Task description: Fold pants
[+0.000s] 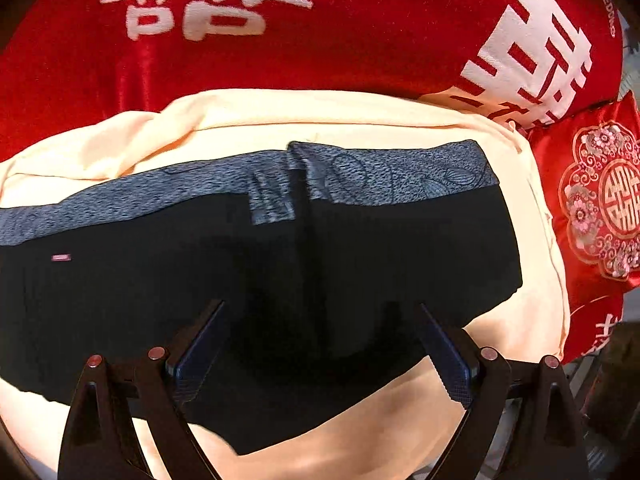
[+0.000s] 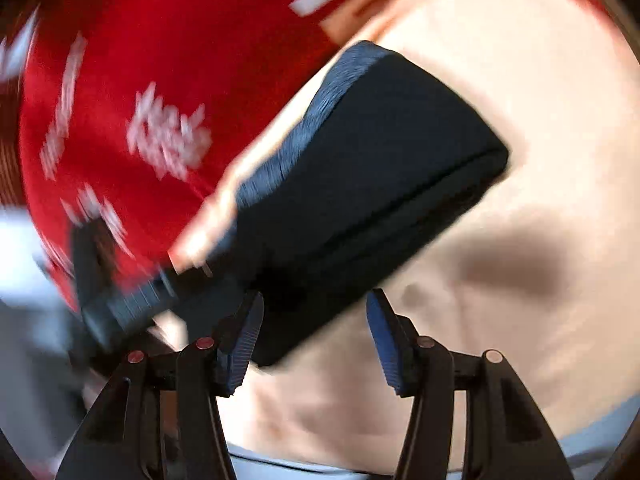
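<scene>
Left wrist view, left to right. The black soft-fabric pants with a grey patterned waistband (image 1: 256,264) lay spread across a cream-coloured cloth (image 1: 360,120), which itself covered a red satin bedspread with white embroidered characters (image 1: 320,52). Waistband ran along the far edge, legs side by side, a seam or fold line down the middle. Judged: laid flat on the cream cloth to give a clean, even surface for folding. A small pink label (image 1: 61,257) showed on the left part. The left gripper (image 1: 320,344) hovered over the near edge of the pants, fingers spread wide, gripping nothing. At far right sat a red cushion with a floral medallion (image 1: 600,208).

The left end of the pants ran out of frame; the leg length could not be read.

Right wrist view, left to right. Heavy motion blur. The red bedspread filled the left; a dark object (image 2: 116,304) at lower left was probably the other gripper, but too smeared to confirm. The pants (image 2: 360,184) showed as a compact dark block with a layered right edge, suggesting a fold already made. The right gripper (image 2: 314,336) had fingers apart, empty; the left finger (image 2: 240,344) overlapped the pants' near corner, contact uncertain. A soft shadow (image 2: 516,264) lay on the cream cloth at right.
</scene>
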Demonstrator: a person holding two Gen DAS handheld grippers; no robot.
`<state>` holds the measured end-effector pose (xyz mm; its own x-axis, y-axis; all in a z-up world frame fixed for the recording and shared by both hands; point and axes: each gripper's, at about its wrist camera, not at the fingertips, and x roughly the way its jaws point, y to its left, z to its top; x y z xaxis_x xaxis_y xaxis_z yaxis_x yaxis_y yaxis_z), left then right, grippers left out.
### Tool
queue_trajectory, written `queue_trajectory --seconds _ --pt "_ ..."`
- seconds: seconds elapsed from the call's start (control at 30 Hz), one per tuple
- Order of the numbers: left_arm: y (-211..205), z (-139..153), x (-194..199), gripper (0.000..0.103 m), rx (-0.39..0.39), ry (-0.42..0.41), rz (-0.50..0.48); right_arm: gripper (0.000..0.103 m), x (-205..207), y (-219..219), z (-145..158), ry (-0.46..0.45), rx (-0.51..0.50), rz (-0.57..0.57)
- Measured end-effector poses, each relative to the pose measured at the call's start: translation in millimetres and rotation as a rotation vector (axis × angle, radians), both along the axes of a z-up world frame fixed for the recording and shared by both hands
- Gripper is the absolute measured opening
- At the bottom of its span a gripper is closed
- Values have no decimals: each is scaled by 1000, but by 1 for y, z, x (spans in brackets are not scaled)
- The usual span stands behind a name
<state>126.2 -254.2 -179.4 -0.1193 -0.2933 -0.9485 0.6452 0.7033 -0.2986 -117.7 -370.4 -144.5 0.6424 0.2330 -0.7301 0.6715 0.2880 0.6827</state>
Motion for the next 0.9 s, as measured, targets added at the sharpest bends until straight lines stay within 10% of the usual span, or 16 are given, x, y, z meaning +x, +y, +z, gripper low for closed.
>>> queue_trajectory --seconds 0.37,0.47,0.9 --pt "-6 -13 -11 75 35 55 17 43 28 -22 -48 -49 222 -145" --pt "-11 -16 -16 62 43 59 4 5 35 -26 -51 -19 230 -153" --pt "23 -4 -46 62 87 -35 12 9 35 -10 -47 33 155 12"
